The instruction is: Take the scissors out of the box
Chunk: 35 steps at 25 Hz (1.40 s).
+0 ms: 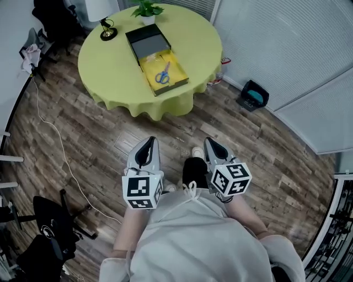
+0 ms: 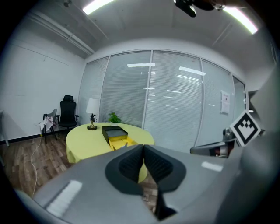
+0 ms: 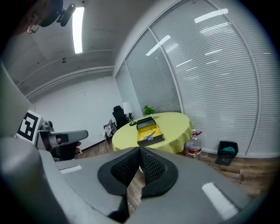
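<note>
Blue-handled scissors (image 1: 162,75) lie in the yellow inside of an open box (image 1: 175,82), whose black lid (image 1: 146,41) folds back on a round table with a yellow-green cloth (image 1: 110,66). Both grippers hang over the wooden floor, well short of the table. My left gripper (image 1: 148,142) and my right gripper (image 1: 209,142) point towards the table, each shut with nothing between the pads. The right gripper view shows the scissors (image 3: 149,136) in the box (image 3: 154,140) far ahead; in the left gripper view the box (image 2: 117,136) is visible but the scissors are too small to make out.
A lamp (image 1: 107,32) and a potted plant (image 1: 146,10) stand at the table's far side. A water bottle (image 3: 193,145) and a black bin (image 1: 253,95) sit on the floor to the right of the table. Office chairs (image 1: 52,19) and a white cable (image 1: 55,137) are at the left.
</note>
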Each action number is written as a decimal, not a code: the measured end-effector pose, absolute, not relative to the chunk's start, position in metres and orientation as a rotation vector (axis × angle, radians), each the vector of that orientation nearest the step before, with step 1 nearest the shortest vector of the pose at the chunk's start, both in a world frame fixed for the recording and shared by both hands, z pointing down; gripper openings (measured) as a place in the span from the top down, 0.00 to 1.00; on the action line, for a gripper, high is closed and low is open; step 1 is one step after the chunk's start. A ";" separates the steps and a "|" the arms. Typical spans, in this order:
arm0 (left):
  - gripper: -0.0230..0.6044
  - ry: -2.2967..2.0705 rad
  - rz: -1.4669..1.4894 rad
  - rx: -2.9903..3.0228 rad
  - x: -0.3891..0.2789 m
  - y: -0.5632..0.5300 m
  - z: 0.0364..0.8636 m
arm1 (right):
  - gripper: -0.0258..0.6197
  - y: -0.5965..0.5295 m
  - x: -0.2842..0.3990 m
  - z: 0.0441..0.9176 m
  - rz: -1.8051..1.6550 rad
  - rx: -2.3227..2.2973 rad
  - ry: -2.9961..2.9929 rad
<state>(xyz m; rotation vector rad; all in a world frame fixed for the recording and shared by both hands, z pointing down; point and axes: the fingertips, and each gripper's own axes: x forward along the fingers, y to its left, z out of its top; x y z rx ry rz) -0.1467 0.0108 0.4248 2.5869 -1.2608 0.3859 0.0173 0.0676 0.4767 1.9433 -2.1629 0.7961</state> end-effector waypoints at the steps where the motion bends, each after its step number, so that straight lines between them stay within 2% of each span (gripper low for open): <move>1: 0.95 -1.288 0.379 2.578 -0.140 0.000 0.424 | 0.96 0.054 0.025 0.476 0.788 1.922 -2.182; 9: 0.95 -1.496 0.366 2.459 -0.071 -0.091 0.413 | 0.96 -0.063 0.099 0.456 0.737 1.720 -2.332; 18: 0.95 -1.632 0.449 2.338 -0.004 -0.156 0.430 | 0.96 -0.145 0.166 0.470 0.766 1.537 -2.399; 27: 0.95 -1.591 0.618 2.263 -0.001 -0.214 0.476 | 0.96 -0.207 0.157 0.493 0.809 1.413 -2.388; 35: 0.95 -1.435 0.587 2.209 -0.024 -0.286 0.529 | 0.96 -0.276 0.130 0.517 0.739 1.387 -2.298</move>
